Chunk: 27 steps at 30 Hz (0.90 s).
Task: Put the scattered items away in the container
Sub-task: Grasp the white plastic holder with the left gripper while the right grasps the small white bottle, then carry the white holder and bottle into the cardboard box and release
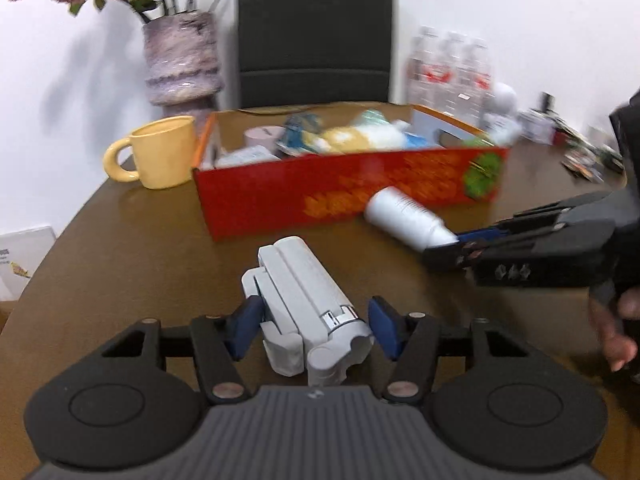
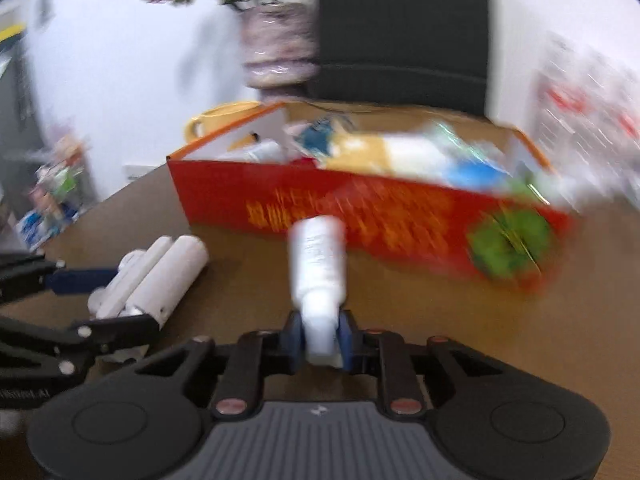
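Note:
A red open box (image 1: 344, 192) with several items inside stands mid-table; it also shows in the right wrist view (image 2: 360, 208). A white folded tripod-like gadget (image 1: 304, 304) lies between the blue pads of my open left gripper (image 1: 316, 326), which straddles it with gaps on both sides. It shows at the left of the right wrist view (image 2: 156, 280). My right gripper (image 2: 320, 340) is shut on the neck of a white bottle (image 2: 318, 268), in front of the box. The bottle also shows in the left wrist view (image 1: 404, 218).
A yellow mug (image 1: 156, 152) stands left of the box on the brown table (image 1: 132, 248). A vase of dried flowers (image 1: 182, 60) and a dark chair (image 1: 316, 32) are behind. Water bottles (image 1: 448, 64) and small clutter sit at the far right.

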Each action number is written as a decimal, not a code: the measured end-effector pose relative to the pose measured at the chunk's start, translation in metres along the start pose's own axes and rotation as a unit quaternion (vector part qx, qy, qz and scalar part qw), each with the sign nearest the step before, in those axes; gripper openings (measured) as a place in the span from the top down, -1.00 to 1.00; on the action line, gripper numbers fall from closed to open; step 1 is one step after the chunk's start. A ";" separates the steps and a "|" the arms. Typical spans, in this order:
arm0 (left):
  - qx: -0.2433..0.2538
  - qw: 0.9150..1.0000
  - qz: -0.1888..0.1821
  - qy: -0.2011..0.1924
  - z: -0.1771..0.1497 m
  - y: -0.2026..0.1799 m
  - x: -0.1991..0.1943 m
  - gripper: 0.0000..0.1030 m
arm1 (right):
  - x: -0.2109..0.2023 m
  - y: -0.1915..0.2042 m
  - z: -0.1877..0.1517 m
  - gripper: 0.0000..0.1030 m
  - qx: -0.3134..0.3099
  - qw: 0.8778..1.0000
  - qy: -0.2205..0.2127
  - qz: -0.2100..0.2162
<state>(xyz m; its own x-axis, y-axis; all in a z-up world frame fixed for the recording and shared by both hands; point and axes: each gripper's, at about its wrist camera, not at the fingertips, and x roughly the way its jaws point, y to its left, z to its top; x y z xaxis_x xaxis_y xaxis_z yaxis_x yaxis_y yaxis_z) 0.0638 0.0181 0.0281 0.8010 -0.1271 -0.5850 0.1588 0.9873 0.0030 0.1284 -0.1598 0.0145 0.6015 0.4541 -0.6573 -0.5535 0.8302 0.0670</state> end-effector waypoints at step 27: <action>-0.038 0.999 0.024 0.003 -0.051 -0.045 -0.052 -0.44 | -0.104 0.033 -0.087 -0.15 0.040 0.995 -0.024 -0.088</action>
<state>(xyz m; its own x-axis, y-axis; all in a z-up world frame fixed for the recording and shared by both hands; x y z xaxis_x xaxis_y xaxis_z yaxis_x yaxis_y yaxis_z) -0.0144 -0.0150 0.0167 0.8031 -0.0785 -0.5907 0.0752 0.9967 -0.0304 -0.0021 -0.2079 0.0195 0.7123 0.3128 -0.6283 -0.3910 0.9203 0.0149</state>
